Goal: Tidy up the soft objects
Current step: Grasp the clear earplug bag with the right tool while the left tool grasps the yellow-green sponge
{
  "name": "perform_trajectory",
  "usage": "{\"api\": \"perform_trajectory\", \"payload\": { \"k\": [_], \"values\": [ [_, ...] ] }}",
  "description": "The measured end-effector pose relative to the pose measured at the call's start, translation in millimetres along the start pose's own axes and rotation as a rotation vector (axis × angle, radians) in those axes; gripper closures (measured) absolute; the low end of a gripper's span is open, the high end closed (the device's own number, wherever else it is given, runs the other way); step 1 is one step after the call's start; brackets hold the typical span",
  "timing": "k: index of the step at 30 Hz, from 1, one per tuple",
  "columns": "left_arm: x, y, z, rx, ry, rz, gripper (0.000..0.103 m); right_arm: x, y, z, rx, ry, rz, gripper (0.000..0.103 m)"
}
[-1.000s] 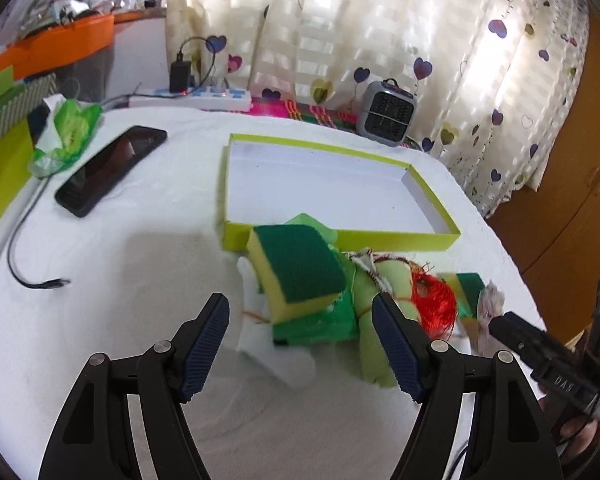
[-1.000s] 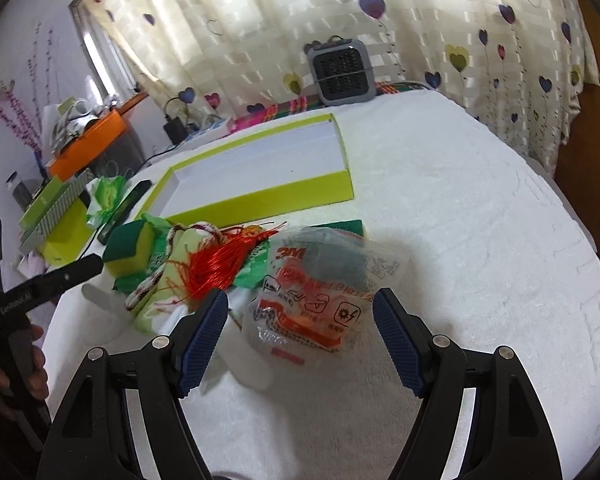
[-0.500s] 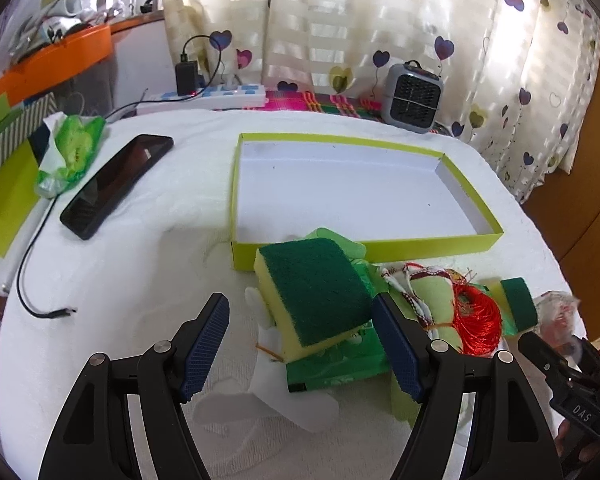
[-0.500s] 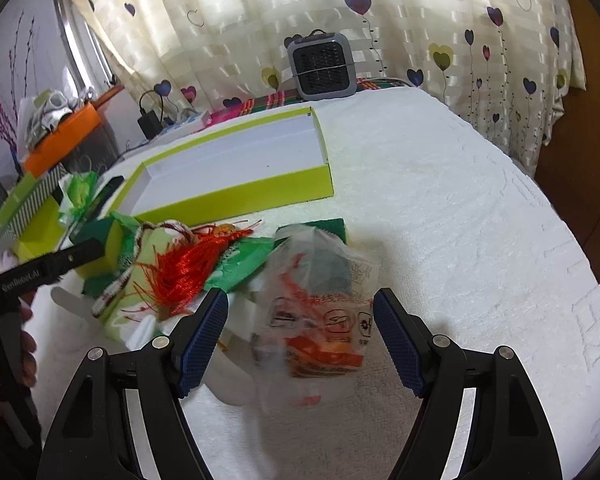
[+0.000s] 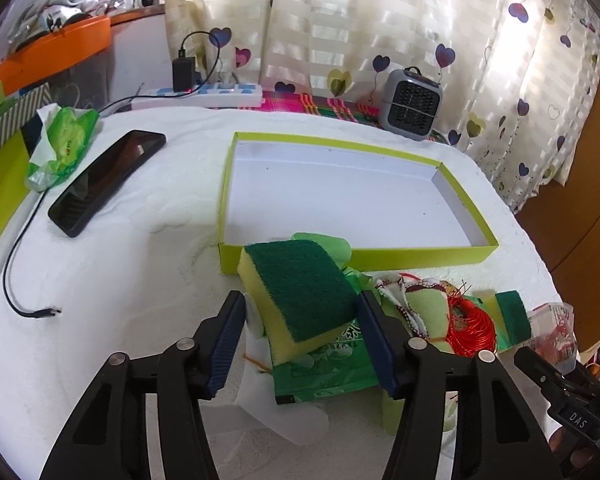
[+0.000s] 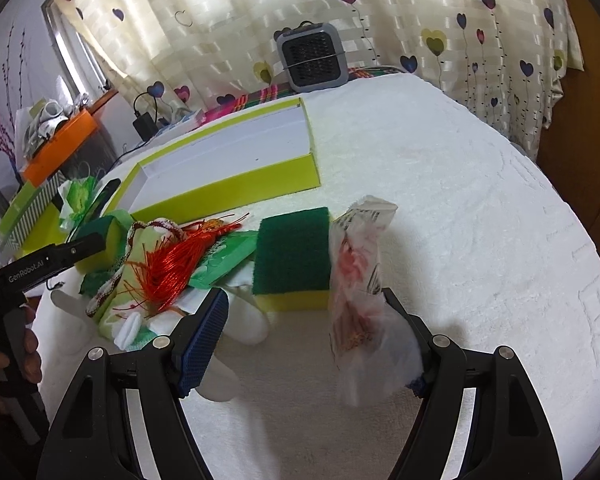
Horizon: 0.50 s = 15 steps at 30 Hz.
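L tool [image 5: 300, 332] closing — sponge [image 5: 300, 288] between

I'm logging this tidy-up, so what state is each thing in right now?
Left tongs: closing around the near sponge, pads not yet pressing.
Near sponge: tilted, lying on a green packet.
Second sponge: flat on the cloth, scourer side up.
Right tongs: open, clear printed bag draped against one finger.
Green-rimmed box: open, empty.
Phone: screen dark.
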State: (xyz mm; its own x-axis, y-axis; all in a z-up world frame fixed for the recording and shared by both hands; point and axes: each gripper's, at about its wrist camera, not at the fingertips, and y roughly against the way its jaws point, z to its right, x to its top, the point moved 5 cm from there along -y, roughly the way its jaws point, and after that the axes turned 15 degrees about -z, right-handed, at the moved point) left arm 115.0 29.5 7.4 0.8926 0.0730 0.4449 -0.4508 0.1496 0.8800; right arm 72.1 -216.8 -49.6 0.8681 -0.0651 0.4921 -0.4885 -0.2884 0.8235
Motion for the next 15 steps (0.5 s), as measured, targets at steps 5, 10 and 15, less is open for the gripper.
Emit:
{"api": "perform_trajectory", "payload": {
  "k": [5, 10, 15],
  "values": [
    [1, 0, -2, -0.01, 0.006, 0.009, 0.049, -2, 4, 6, 0.026, -0.016, 0.01, 0.031],
    [-1, 4, -2, -0.021, 0.008, 0.016, 0.049, -4, 14, 18, 0.042, -0.049, 0.033, 0.037],
    [0, 5, -2, -0.028, 0.011, 0.02, 0.049, -3, 18, 27, 0.053, -0.074, 0.046, 0.058]
  ]
}}
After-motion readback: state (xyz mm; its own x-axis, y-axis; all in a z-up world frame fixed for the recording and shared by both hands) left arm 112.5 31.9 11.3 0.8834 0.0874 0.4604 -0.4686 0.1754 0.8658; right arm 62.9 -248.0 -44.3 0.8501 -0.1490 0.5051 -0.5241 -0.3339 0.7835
